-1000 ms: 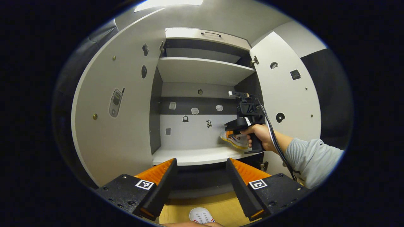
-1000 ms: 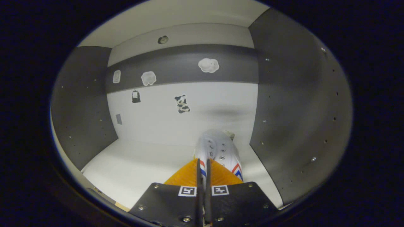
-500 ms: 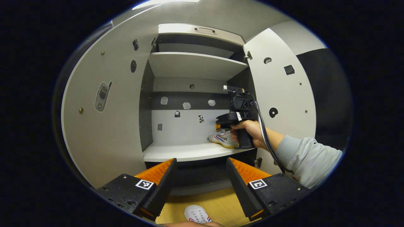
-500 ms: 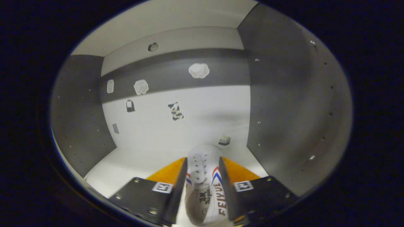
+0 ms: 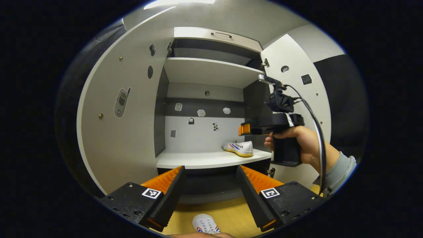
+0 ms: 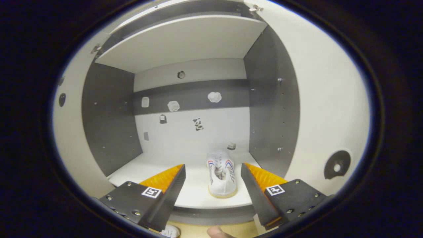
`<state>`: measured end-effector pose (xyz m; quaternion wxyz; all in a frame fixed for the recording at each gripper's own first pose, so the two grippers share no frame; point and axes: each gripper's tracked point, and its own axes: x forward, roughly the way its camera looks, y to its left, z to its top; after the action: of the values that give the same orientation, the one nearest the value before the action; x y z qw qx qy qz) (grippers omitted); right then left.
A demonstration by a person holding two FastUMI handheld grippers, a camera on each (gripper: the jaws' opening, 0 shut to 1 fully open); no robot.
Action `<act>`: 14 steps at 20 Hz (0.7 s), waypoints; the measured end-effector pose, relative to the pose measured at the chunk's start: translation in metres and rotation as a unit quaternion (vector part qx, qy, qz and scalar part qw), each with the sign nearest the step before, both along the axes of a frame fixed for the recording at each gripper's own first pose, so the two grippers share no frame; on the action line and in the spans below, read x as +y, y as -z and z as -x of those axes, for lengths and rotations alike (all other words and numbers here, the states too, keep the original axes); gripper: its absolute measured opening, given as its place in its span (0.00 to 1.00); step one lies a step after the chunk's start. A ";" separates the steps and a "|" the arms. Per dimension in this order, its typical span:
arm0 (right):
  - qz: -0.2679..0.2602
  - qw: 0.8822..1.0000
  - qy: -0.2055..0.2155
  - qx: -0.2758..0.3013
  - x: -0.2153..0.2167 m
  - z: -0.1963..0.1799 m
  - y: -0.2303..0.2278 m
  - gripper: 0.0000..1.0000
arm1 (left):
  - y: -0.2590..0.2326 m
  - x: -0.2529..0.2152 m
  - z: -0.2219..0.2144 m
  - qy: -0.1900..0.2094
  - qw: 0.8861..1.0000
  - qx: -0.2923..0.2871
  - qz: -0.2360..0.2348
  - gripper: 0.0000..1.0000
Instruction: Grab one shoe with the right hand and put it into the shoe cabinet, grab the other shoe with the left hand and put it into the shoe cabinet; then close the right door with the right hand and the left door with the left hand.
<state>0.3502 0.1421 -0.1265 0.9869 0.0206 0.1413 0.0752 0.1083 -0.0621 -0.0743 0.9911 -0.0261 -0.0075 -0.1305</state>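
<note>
jaws of both grippers are spread and hold nothing: left gripper (image 5: 209, 180), right gripper (image 6: 213, 178). below the left one, a white canvas sneaker (image 5: 205, 224) lies on the yellow wooden floor (image 5: 231, 216). farther in, its twin white sneaker (image 6: 220, 175) sits on the grey shoe cabinet's white lower shelf (image 6: 155, 165), right side, doors open.

you are in a staged recording booth set up like a home entryway: a grey-and-white shoe cabinet (image 5: 205, 158) stands with both doors open, small stickers (image 5: 201, 113) dot its back panel, a wooden floor (image 5: 228, 218) lies beneath, and black cloth (image 5: 340, 99) hangs behind the right door (image 5: 297, 86).
</note>
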 end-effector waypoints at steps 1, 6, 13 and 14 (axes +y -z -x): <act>-0.002 1.000 -0.009 -0.007 0.003 0.022 -0.002 0.99 | -0.001 0.003 0.002 -0.006 1.000 -0.002 -0.002 0.94; -0.021 0.999 -0.030 -0.029 0.004 0.116 -0.001 0.99 | 0.011 0.009 0.021 -0.018 1.000 0.019 -0.011 0.94; -0.007 0.998 -0.022 -0.058 -0.018 0.239 0.001 0.99 | 0.046 0.008 0.046 -0.021 0.999 0.044 -0.006 0.94; 0.002 0.998 -0.014 -0.066 -0.022 0.248 0.004 0.99 | 0.063 0.011 0.046 -0.024 0.998 0.054 -0.014 0.94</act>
<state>0.1021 0.1197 -0.1308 0.9930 0.0121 0.0760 0.0897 0.0628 -0.0508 -0.1369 0.9931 -0.0191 0.0473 -0.1055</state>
